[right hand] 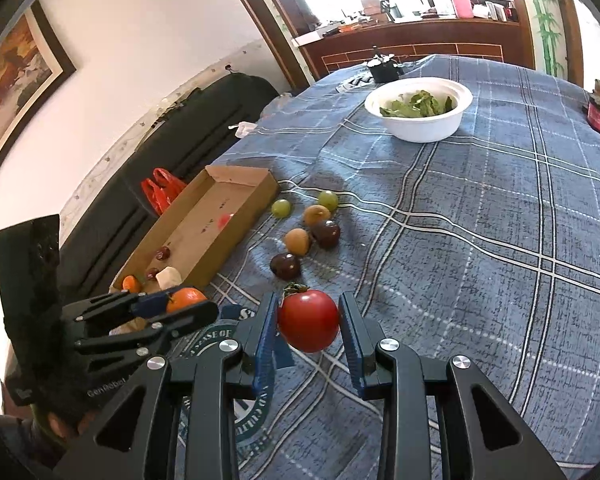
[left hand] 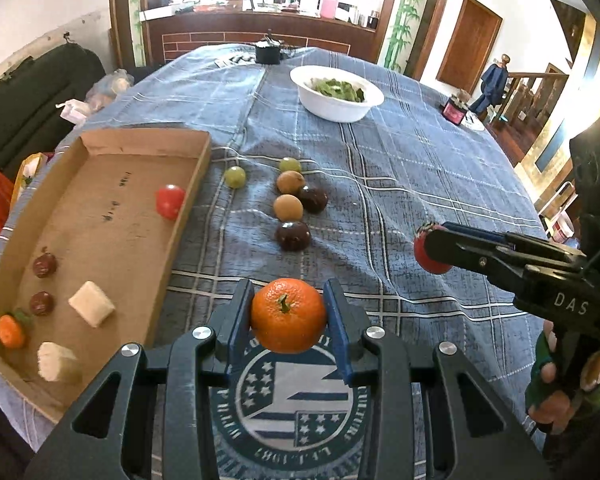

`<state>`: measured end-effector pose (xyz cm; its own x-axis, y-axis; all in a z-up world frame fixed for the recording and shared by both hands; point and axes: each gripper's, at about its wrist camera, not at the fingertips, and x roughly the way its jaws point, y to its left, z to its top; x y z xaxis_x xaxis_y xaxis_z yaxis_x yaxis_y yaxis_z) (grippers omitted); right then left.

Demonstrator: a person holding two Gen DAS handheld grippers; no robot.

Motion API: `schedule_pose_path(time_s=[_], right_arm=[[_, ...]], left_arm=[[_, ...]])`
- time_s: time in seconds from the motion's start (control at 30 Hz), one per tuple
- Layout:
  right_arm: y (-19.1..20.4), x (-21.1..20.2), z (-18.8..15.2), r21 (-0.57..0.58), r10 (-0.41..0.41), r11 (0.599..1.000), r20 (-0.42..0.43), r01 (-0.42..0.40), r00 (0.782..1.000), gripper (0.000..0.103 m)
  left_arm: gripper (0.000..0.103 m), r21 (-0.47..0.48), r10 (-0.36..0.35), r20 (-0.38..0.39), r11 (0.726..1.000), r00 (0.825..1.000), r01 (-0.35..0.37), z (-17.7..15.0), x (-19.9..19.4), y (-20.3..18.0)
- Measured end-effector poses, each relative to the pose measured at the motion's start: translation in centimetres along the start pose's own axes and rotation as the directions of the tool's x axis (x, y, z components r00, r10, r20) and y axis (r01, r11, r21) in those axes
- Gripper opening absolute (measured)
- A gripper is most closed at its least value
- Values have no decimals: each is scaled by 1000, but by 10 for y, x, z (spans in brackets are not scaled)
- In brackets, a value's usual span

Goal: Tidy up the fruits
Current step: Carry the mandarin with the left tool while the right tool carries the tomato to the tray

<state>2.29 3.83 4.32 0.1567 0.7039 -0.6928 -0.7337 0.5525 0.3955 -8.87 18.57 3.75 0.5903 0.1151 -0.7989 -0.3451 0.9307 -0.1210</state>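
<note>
Clamped between your left gripper [left hand: 288,316] pads, the mandarin [left hand: 288,315] is hanging clear of the cloth while your right gripper [right hand: 309,322] is pinching the tomato [right hand: 308,320], both seemingly bound for the cardboard tray [left hand: 100,140].

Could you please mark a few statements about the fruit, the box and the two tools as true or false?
1. The left tool grips an orange. True.
2. The right tool is empty. False: it grips a red tomato.
3. The white bowl holds green leaves. True.
4. The cardboard box is empty. False: several pieces already lie inside.
5. Two green grapes lie on the cloth. True.
</note>
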Motion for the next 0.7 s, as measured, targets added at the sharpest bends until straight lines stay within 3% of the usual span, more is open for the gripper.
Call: schedule_pose_path(time_s=[0.7], right_arm=[[42,-8,-3,-51,63,997,13,-62,998,32]], left_arm=[[33,-77,54,47,996,997,-50,-13,-46,55]])
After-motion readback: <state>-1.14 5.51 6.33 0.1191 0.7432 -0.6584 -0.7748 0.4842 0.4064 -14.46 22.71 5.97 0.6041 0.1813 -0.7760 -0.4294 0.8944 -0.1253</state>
